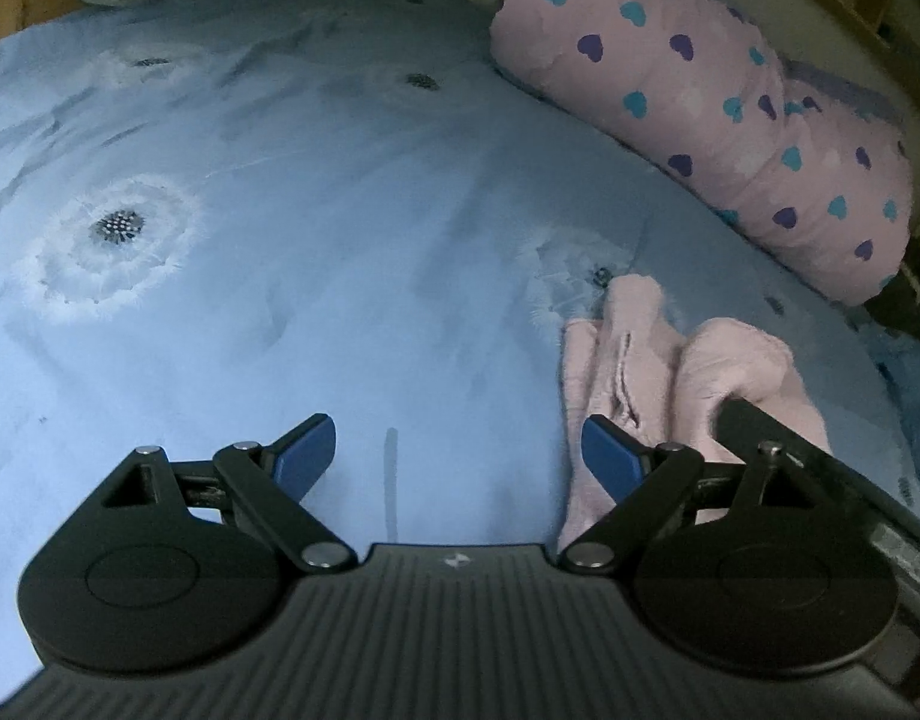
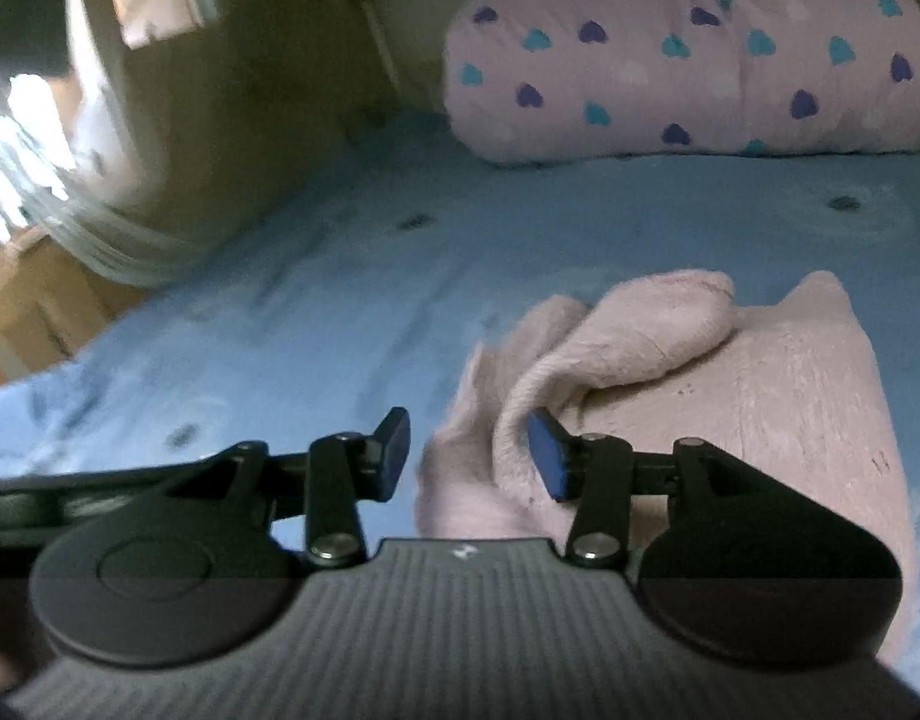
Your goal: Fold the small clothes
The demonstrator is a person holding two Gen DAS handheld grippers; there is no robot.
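Observation:
A small fuzzy pink garment (image 2: 760,396) lies crumpled on the blue bed sheet (image 2: 340,276), with one fold rolled over its top. My right gripper (image 2: 469,456) is at its near left corner, jaws partly apart. A loose fold of the garment sits between them against the right pad (image 2: 547,459), while the left pad stands clear of the cloth. In the left wrist view the same pink garment (image 1: 670,372) lies to the right. My left gripper (image 1: 457,456) hangs wide open over bare blue bed sheet (image 1: 280,300) beside it, with nothing between its fingers.
A rolled pink blanket with blue and purple hearts (image 1: 700,120) (image 2: 670,60) lies along the far side of the bed. White bedding (image 2: 88,228) and a wooden edge sit past the bed's far left corner. The sheet carries a dandelion print (image 1: 115,228).

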